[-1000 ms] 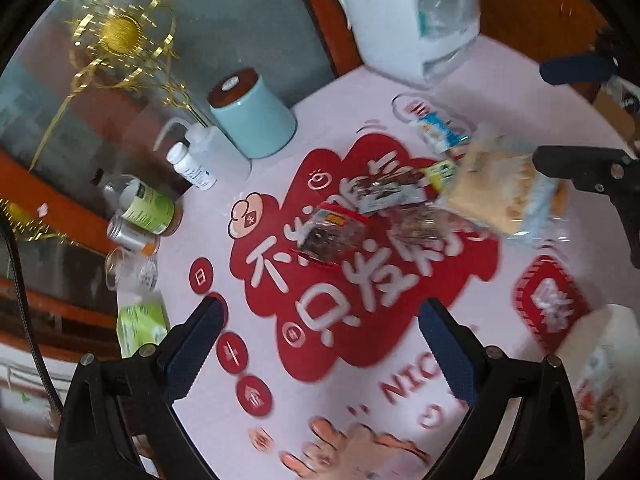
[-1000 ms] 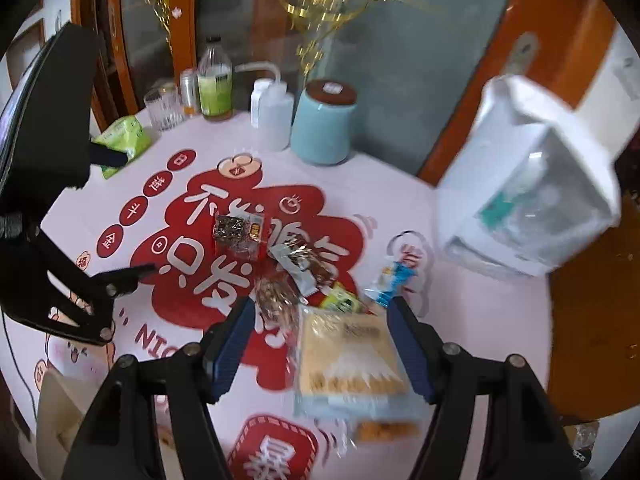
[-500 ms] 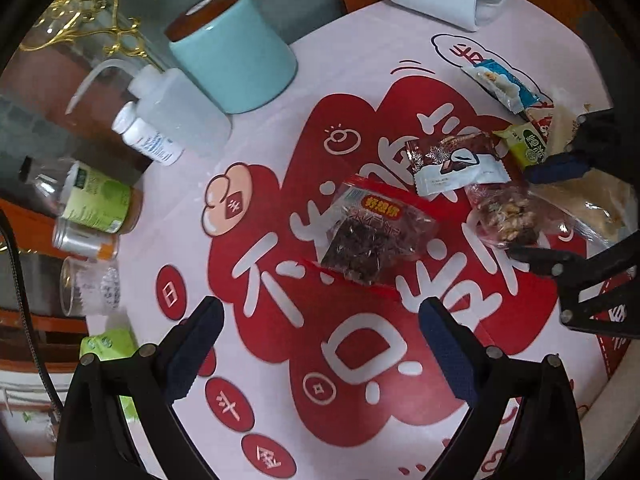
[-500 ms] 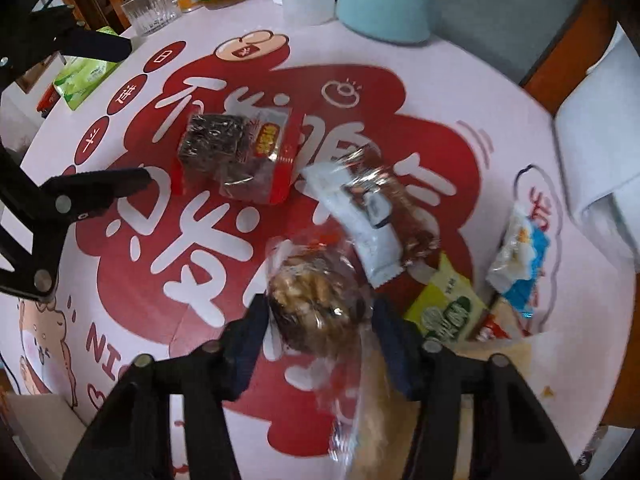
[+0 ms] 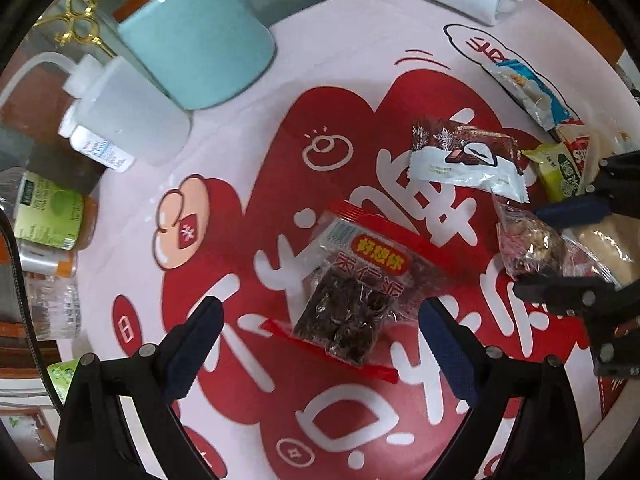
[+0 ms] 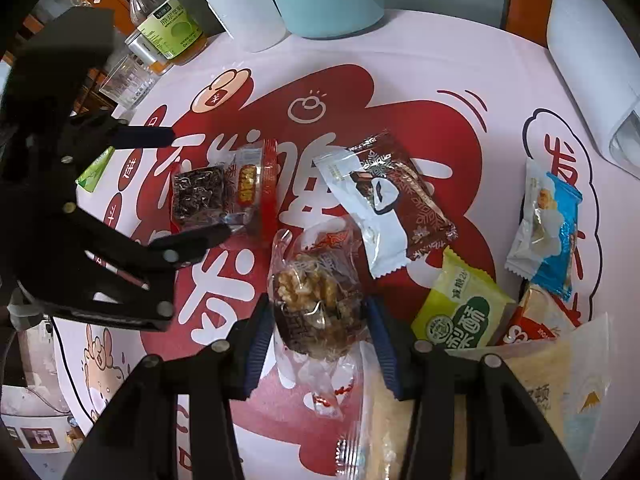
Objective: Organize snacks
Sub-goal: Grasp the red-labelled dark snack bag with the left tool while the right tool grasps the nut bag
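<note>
Clear walnut packet (image 6: 318, 300) partly hidden by right gripper (image 6: 318, 332)

left wrist: steep, close over tablecloth (image 5: 360, 40) | right wrist: same | shared: snack pile (image 6: 384, 200)

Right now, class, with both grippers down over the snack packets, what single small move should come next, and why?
Probably lift the right gripper slightly: its blue pads sit against both sides of the clear-wrapped walnut snack, so the grip looks made. The left gripper is open around the red-edged clear packet of dark dried fruit, not yet touching it.
</note>
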The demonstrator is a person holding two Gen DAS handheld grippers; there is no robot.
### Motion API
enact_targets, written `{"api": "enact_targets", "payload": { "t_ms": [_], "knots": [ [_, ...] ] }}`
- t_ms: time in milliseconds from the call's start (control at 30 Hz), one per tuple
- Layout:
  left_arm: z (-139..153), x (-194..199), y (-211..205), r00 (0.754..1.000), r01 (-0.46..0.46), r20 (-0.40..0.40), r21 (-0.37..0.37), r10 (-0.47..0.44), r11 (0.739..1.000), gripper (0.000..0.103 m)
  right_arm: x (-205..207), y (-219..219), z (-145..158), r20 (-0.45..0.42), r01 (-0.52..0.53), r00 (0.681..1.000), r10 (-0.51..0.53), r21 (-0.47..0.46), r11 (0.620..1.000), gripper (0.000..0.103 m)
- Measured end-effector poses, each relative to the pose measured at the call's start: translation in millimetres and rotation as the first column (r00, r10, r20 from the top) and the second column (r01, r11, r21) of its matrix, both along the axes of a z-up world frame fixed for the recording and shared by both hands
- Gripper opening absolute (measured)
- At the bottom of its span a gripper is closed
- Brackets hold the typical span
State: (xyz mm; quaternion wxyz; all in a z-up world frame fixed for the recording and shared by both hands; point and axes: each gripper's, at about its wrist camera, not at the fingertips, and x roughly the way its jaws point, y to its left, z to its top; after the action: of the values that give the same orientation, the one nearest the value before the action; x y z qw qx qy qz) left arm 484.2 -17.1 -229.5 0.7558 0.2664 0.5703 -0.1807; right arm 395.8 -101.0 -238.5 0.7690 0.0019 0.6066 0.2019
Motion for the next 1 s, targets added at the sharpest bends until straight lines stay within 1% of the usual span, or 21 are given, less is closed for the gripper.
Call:
{"api": "enact_targets", "payload": {
  "t_ms": [133, 200, 233, 300, 333, 367, 400, 433, 467, 567, 733, 800, 933, 967, 1000],
  "knots": [
    [-8.2, 6.7, -0.5, 0.999, -0.006, -0.043, -0.024, 0.005, 1.000, 0.097, 3.4, -0.3, -0.5, -0.001, -0.002, 1.000, 0.002, -0.003, 1.000, 0.048],
    [-14.8, 9.7, 2.1, 0.996, -0.014, -0.083, -0.046, 0.010, 0.999, 0.097, 5.2, 1.0, 0.2, -0.003, 0.000, 1.000, 0.000, 0.000, 1.000, 0.048],
    [-18.5, 10.0, 3.2, 0.995, -0.019, -0.101, -0.045, 0.014, 0.999, 0.096, 7.8, 3.6, -1.2, -0.002, 0.001, 1.000, -0.001, 0.000, 1.000, 0.048],
    [-19.3, 9.4, 8.3, 0.993, -0.043, -0.110, -0.082, 0.034, 0.996, 0.091, 9.6, 7.0, -2.5, 0.004, -0.002, 1.000, 0.002, -0.008, 1.000, 0.048],
    [-19.2, 9.7, 11.1, 0.991, -0.061, -0.123, -0.107, 0.048, 0.992, 0.084, 8.9, 8.2, -2.5, 0.008, -0.003, 1.000, 0.004, -0.013, 1.000, 0.048],
    [-18.8, 9.3, 14.3, 0.989, -0.083, -0.131, -0.131, 0.065, 0.988, 0.081, 8.1, 9.8, -2.6, 0.011, -0.004, 1.000, 0.005, -0.016, 1.000, 0.047],
    [-17.6, 7.3, 15.9, 0.990, -0.090, -0.118, -0.134, 0.075, 0.987, 0.080, 7.2, 11.0, -2.7, 0.013, -0.006, 1.000, 0.006, -0.020, 1.000, 0.047],
    [-15.2, 4.2, 16.2, 0.992, -0.087, -0.098, -0.139, 0.073, 0.986, 0.064, 6.4, 12.5, -2.5, 0.017, -0.007, 1.000, 0.007, -0.025, 1.000, 0.047],
    [-12.9, 0.9, 15.9, 0.994, -0.083, -0.088, -0.146, 0.071, 0.986, 0.063, 4.9, 14.5, -1.8, 0.023, -0.009, 1.000, 0.010, -0.030, 1.000, 0.047],
    [-8.6, -9.7, 16.9, 0.991, -0.113, -0.084, -0.155, 0.101, 0.981, 0.060, 0.8, 17.5, 3.7, 0.037, -0.009, 0.999, 0.010, -0.023, 1.000, 0.047],
    [13.0, -33.3, 21.2, 0.987, -0.159, -0.052, -0.169, 0.153, 0.973, 0.059, -10.3, 20.2, 23.5, 0.066, -0.024, 0.997, 0.025, -0.011, 1.000, 0.047],
    [30.2, -48.8, 23.5, 0.986, -0.168, -0.033, -0.185, 0.165, 0.968, 0.059, -17.1, 18.8, 33.0, 0.078, -0.027, 0.997, 0.026, 0.002, 1.000, 0.047],
    [62.0, -74.9, 26.2, 0.983, -0.176, 0.015, -0.178, 0.182, 0.968, 0.059, -36.8, 14.6, 58.2, 0.114, -0.031, 0.993, 0.026, 0.037, 0.999, 0.047],
    [73.0, -86.0, 27.1, 0.982, -0.180, 0.035, -0.167, 0.188, 0.969, 0.059, -43.1, 13.8, 66.3, 0.122, -0.032, 0.992, 0.026, 0.054, 0.998, 0.047],
    [83.2, -87.9, 25.4, 0.980, -0.182, 0.045, -0.165, 0.191, 0.970, 0.059, -47.6, 15.1, 73.4, 0.131, -0.035, 0.991, 0.026, 0.070, 0.997, 0.047]
  ]
}}
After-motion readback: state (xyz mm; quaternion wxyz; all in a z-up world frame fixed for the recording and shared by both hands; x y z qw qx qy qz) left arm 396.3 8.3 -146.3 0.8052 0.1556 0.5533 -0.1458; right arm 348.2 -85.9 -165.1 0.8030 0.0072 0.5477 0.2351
